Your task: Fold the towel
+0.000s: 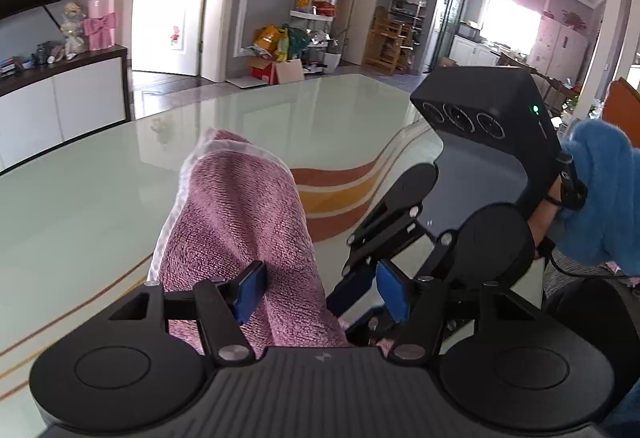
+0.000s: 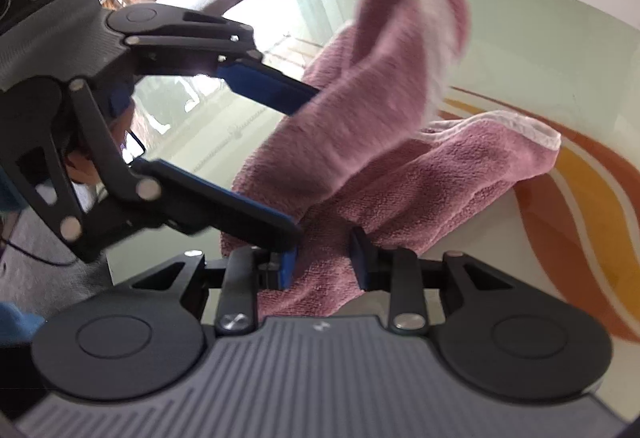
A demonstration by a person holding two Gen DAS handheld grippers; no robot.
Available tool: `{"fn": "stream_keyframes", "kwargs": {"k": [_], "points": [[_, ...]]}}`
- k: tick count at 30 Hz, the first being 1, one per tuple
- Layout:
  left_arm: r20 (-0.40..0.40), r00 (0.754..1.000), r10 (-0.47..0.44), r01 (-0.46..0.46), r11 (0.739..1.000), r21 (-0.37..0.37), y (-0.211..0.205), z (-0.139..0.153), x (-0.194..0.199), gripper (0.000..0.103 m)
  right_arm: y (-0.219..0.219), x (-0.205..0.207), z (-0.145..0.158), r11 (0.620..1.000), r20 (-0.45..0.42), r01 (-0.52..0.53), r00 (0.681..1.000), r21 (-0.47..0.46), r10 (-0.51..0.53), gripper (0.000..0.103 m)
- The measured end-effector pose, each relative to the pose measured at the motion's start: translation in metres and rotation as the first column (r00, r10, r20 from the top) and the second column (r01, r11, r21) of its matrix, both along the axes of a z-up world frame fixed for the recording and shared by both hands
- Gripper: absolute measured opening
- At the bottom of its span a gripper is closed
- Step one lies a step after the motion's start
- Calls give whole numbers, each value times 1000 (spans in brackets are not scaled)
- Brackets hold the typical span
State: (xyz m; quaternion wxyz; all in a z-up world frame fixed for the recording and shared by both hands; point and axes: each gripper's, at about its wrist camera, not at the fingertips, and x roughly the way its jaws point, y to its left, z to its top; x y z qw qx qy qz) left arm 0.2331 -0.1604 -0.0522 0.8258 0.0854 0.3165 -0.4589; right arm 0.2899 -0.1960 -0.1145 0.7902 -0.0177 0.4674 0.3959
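Note:
A pink towel (image 1: 236,213) with a white hem is bunched on the glossy table (image 1: 100,189). My left gripper (image 1: 320,290) stands wide open around the towel's near end; the towel lies against its left pad (image 1: 250,292). My right gripper (image 2: 325,262) is shut on the towel (image 2: 360,157), which passes between its blue pads. In the right wrist view one part of the towel stands up, blurred, and another part (image 2: 480,161) lies flat on the table. The left gripper's open fingers (image 2: 256,81) straddle the towel there. The right gripper (image 1: 376,290) shows in the left wrist view, close at the right.
The table (image 2: 540,49) is pale green glass with orange and yellow curved stripes (image 1: 340,193). A blue sleeve (image 1: 600,193) holds the right gripper. A sideboard (image 1: 60,93) stands beyond the table's far left, a doorway and shelves behind.

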Motion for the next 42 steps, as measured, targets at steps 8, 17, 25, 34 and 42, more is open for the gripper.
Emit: {"fn": "stream_keyframes", "kwargs": {"k": [8,17,25,34,42], "points": [[-53,997,-47,48,999,13,-19,-12,20,68,-10,4,-4,998,-16,67,998,20,-66,31],[-20,994,-104,106,988,112,-40,-18,23,69,-36,-1,33,951,217,236,957,-200,-192,41],[0,992,-129,127,979,160,-50,-19,20,75,-1,19,44,959,296,235,938,-161,-180,19],[9,996,-86,84,987,139,-21,7,7,68,-14,42,31,953,133,218,972,-209,-193,18],[-53,993,102,-99,993,72,23,18,27,62,-24,29,25,951,143,241,966,-194,-216,18]]}}
